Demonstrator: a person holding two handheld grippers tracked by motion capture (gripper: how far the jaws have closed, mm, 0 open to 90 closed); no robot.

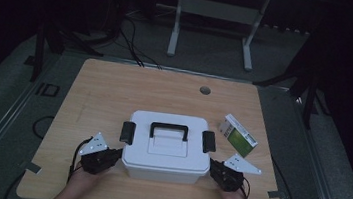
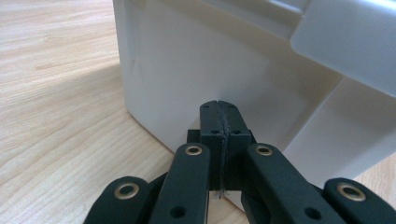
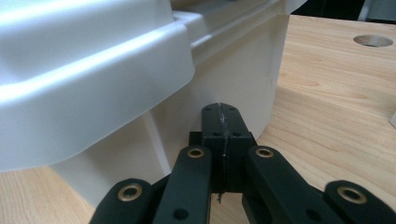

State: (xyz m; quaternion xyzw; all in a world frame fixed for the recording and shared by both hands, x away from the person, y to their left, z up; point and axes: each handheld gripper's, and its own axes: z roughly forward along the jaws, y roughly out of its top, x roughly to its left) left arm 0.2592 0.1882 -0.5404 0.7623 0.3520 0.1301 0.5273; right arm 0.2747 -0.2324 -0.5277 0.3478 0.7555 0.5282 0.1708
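Note:
A white plastic storage box (image 1: pixel 166 151) with a black handle (image 1: pixel 169 128) and two black side latches stands near the front middle of the wooden table (image 1: pixel 115 92). My left gripper (image 1: pixel 119 154) is at the box's lower left corner, jaws shut with nothing between them, tips close against the white wall (image 2: pixel 187 70). My right gripper (image 1: pixel 212 167) is at the box's lower right corner, also shut and bare, its tips right by the side wall (image 3: pixel 224 70) under the lid's rim. In the gripper views the left gripper (image 2: pixel 219 105) and right gripper (image 3: pixel 220 108) show pads pressed together.
A small green and white carton (image 1: pixel 238 135) lies on the table to the right of the box. A round cable hole (image 1: pixel 205 90) sits near the far edge. Beyond the table stand a desk frame (image 1: pixel 213 23) and cables on the floor.

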